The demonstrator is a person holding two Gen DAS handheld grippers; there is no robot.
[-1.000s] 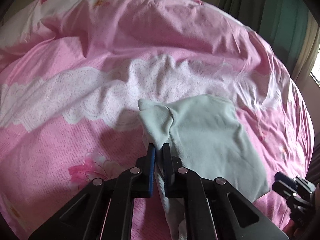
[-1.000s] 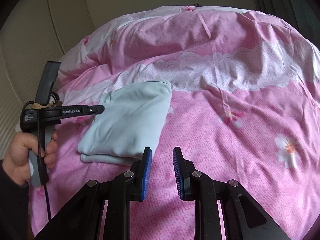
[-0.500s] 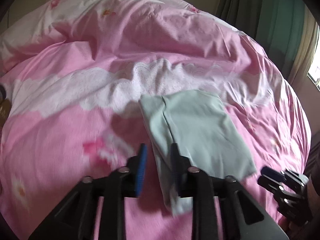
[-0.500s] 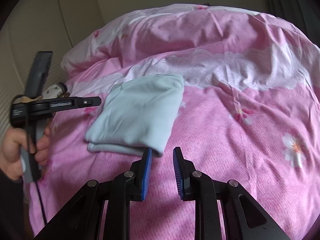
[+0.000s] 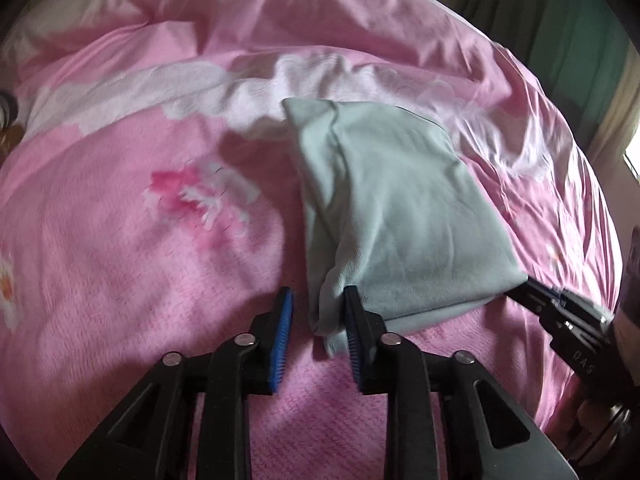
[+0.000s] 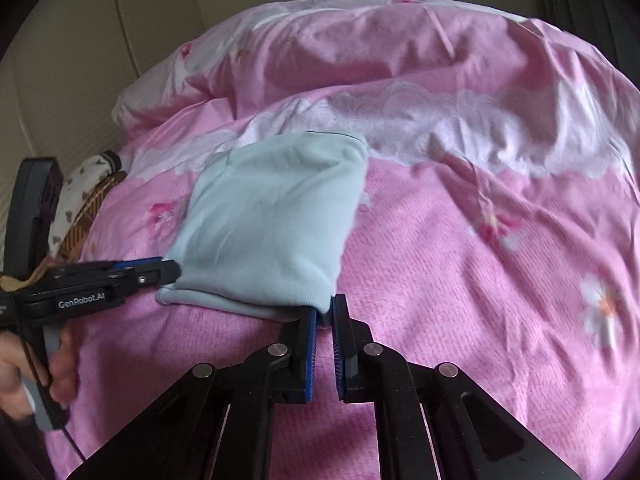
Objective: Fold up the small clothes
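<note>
A light blue garment lies folded into a flat rectangle on the pink duvet. My left gripper is at its near left corner. The jaws are closing with a gap still between them. The corner's folded edge hangs between them, against the right pad only. In the right wrist view the garment fills the middle and the left gripper points at its left corner. My right gripper is shut on the near right corner, and it shows at the right edge of the left wrist view as well.
The rumpled pink duvet with a white lace band covers the whole bed. A woven basket holding spotted cloth sits past the bed's left edge by a beige wall. Green curtains hang at the far right. A hand grips the left tool's handle.
The left gripper let go of the garment's fold, drew back to the near corner and opened. The right gripper moved up to the near right corner and shut on it.
</note>
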